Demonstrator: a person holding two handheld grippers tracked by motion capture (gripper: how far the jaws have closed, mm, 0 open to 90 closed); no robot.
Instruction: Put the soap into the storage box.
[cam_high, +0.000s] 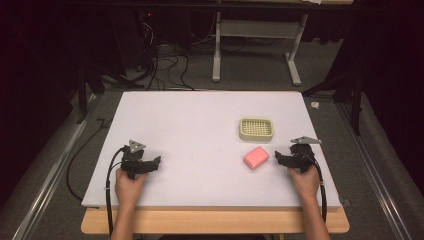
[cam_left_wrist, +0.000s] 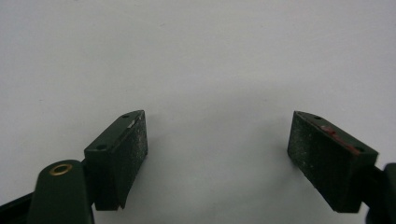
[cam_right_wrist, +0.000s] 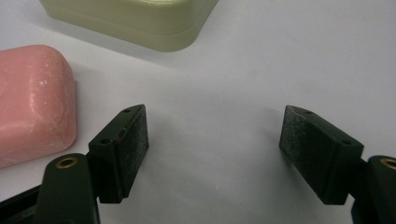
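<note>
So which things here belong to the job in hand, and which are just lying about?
Belonging to the job:
pink soap bar, beside the open right gripper
cream soap dish, just beyond the bar

Just lying about:
small white scrap off the table's far right corner
cables on the floor beyond

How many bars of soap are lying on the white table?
1. The pink soap bar lies on the white table, just in front of the cream soap dish and apart from it, to the left of the right gripper.

White tabletop (cam_high: 200, 135), grey floor (cam_high: 250, 70) w/ cables (cam_high: 165, 65), dark surroundings
</note>
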